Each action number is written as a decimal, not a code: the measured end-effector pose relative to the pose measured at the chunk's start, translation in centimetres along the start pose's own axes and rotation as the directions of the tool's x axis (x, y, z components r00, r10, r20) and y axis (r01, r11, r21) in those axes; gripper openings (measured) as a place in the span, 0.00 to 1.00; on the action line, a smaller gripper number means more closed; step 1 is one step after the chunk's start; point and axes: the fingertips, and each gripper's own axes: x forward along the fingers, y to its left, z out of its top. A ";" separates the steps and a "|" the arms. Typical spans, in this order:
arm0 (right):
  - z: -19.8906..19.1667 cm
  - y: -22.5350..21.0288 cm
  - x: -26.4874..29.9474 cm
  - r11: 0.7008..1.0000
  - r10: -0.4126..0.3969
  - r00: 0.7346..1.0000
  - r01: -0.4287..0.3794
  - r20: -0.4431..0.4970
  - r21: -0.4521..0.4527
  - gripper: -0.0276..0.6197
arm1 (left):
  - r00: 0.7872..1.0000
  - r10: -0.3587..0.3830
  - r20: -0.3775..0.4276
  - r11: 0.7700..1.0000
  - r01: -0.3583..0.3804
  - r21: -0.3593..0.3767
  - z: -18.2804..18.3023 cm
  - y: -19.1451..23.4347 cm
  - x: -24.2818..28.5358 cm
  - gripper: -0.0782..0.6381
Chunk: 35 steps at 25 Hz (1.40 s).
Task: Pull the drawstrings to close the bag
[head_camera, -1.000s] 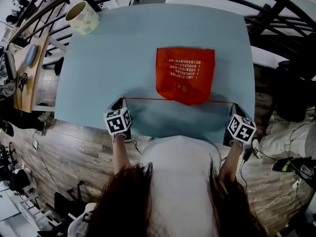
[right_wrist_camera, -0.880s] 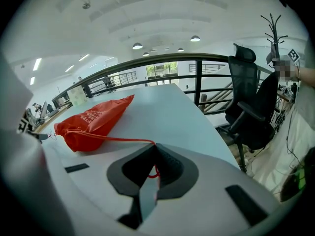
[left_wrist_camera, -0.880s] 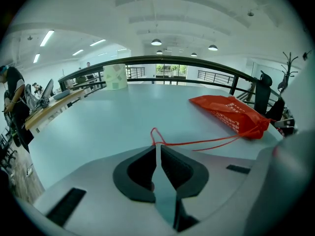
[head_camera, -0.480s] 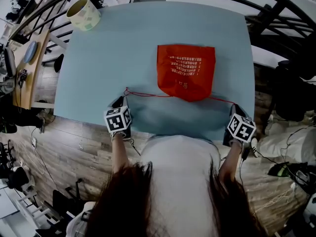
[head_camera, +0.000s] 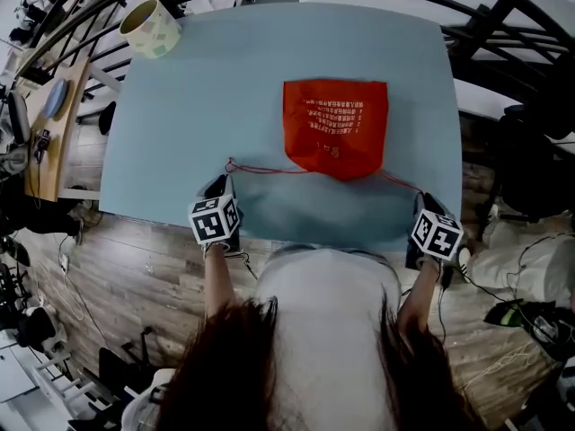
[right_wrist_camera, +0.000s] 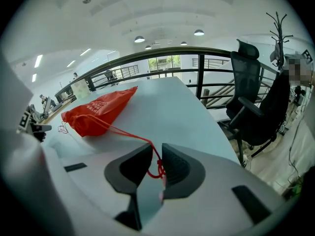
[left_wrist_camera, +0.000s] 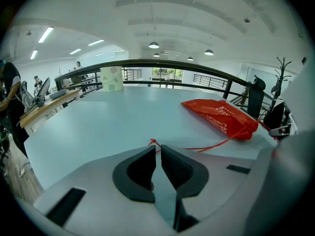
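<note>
Drawstring (left_wrist_camera: 213, 145), taut before, sags; left gripper (left_wrist_camera: 156, 147) fingers clamp it, right gripper (right_wrist_camera: 156, 150) fingers opening around its knot (right_wrist_camera: 160, 169).

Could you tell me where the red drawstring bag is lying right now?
In the head view the red bag lies flat on the blue table, right of centre, gathered mouth towards the near edge, its drawstring trailing left and right.
</note>
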 end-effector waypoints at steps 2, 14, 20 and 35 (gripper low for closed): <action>-0.3 0.1 -0.2 1.000 0.002 1.000 -0.002 -0.006 -0.001 0.15 | 1.000 -0.010 0.008 1.000 0.010 0.003 0.1 -0.2 -0.3 0.14; -1.7 1.2 -1.9 1.000 0.006 1.000 -0.006 0.006 0.002 0.20 | 0.998 -0.058 0.011 0.997 0.057 0.042 -0.7 -1.1 -1.9 0.14; -2.6 2.3 -3.0 1.000 0.013 1.000 -0.014 0.007 0.007 0.20 | 0.997 -0.071 0.026 0.997 0.070 0.046 -0.4 -0.7 -3.0 0.14; -3.0 5.8 -5.7 0.997 0.065 0.995 -0.067 0.071 0.026 0.20 | 0.981 -0.144 0.128 0.986 0.132 0.099 1.1 -1.4 -5.8 0.14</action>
